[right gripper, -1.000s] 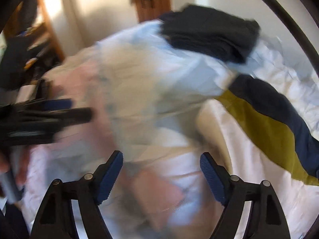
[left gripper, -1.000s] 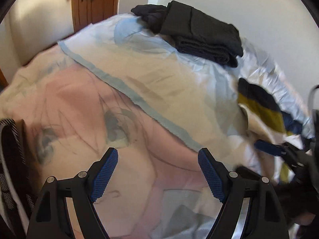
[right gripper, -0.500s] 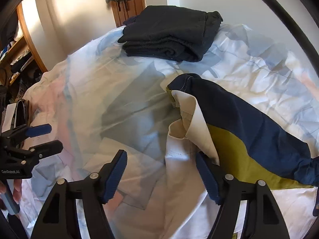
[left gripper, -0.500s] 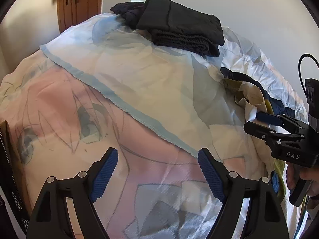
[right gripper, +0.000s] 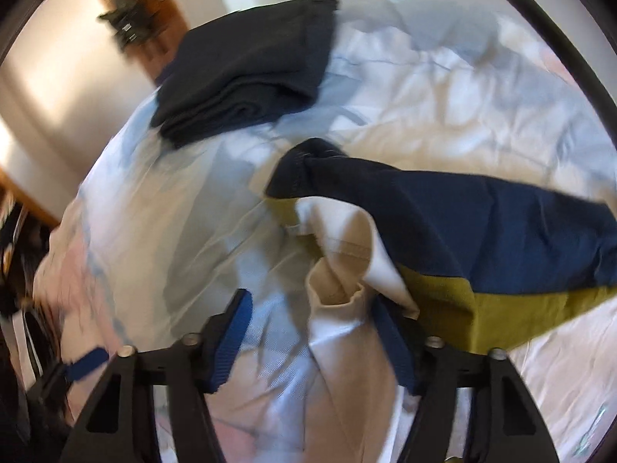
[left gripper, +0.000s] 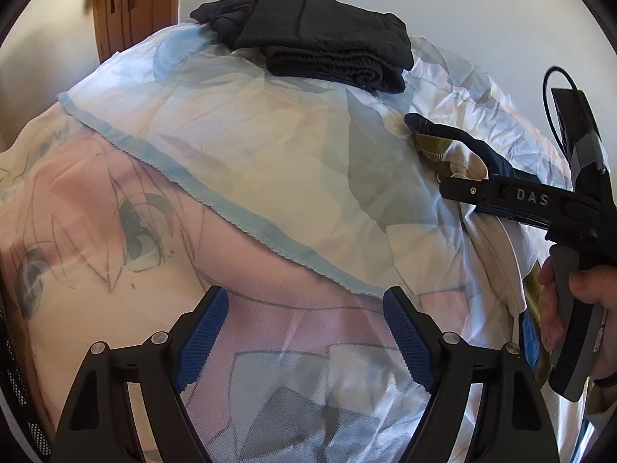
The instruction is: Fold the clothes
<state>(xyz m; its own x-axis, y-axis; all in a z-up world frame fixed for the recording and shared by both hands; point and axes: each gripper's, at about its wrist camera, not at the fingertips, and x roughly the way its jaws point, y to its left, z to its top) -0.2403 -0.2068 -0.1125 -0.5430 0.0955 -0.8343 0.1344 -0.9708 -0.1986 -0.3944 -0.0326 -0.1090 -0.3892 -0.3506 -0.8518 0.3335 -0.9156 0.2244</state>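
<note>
Bed (left gripper: 162, 308): carrying everything in view; a printed cover with a large drawn face is lying over it, pale pink and blue, wrinkled toward the far edge.
Top sheet (left gripper: 270, 162): lying across the far half of the bed, its pale blue scalloped hem running diagonally from the far left corner toward the near right.
Folded clothes (left gripper: 327, 50): a dark stack sitting at the far edge of the bed, near the wall; in the right wrist view (right gripper: 246, 61) it is appearing blurred.
Shirt (right gripper: 482, 239): navy, olive and white panels, lying bunched along the right edge of the bed; its white part is rising in a fold toward the right gripper.
Left gripper (left gripper: 304, 339): hanging over the near middle of the bed, jaws standing wide apart, nothing between them, pads clear of the cover.
Right gripper (right gripper: 312, 339): jaws have just been closing; the white fold of the shirt is standing between them, lying against the right-hand pad. The other pad is standing apart from the cloth, so no firm grip is showing yet.
Hand (left gripper: 578, 289): a person's hand is wrapping the right gripper's handle at the right edge of the bed.
Door (left gripper: 135, 11): wooden, standing beyond the far left corner of the bed.
</note>
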